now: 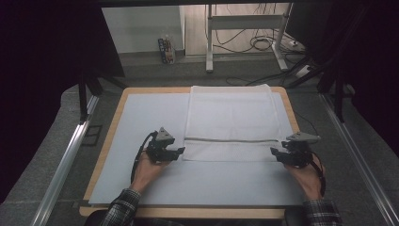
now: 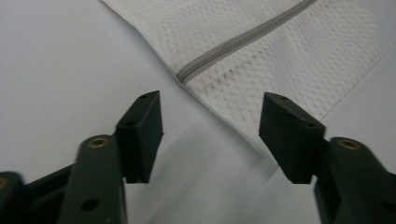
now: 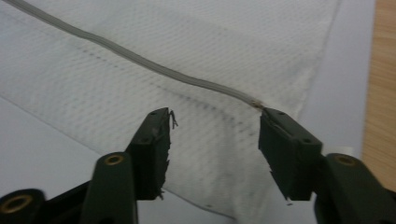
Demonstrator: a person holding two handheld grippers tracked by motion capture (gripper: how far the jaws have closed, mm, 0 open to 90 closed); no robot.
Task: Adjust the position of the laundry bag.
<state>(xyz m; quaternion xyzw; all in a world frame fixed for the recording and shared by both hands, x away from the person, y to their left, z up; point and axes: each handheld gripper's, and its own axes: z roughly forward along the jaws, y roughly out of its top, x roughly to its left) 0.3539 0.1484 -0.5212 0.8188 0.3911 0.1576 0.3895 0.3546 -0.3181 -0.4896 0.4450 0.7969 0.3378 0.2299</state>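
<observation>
A white mesh bag (image 1: 230, 117) with a grey zipper (image 1: 230, 140) across its near part lies flat on the pale mat (image 1: 141, 117). My left gripper (image 1: 181, 151) rests at the bag's near left corner, jaws apart, with bare mat and the bag's edge (image 2: 261, 93) ahead of them. The zipper's end (image 2: 187, 74) lies just beyond the left jaw. My right gripper (image 1: 274, 153) sits at the near right corner, jaws apart over the mesh (image 3: 210, 135). The zipper (image 3: 140, 60) ends by its right jaw. Neither pair of pads presses on cloth.
The mat covers a wooden board (image 1: 113, 127) whose edge shows at the right (image 3: 383, 70). Metal rails (image 1: 66, 160) run along both sides of the table. Desk legs (image 1: 209, 42) and cables (image 1: 259, 42) stand on the floor beyond.
</observation>
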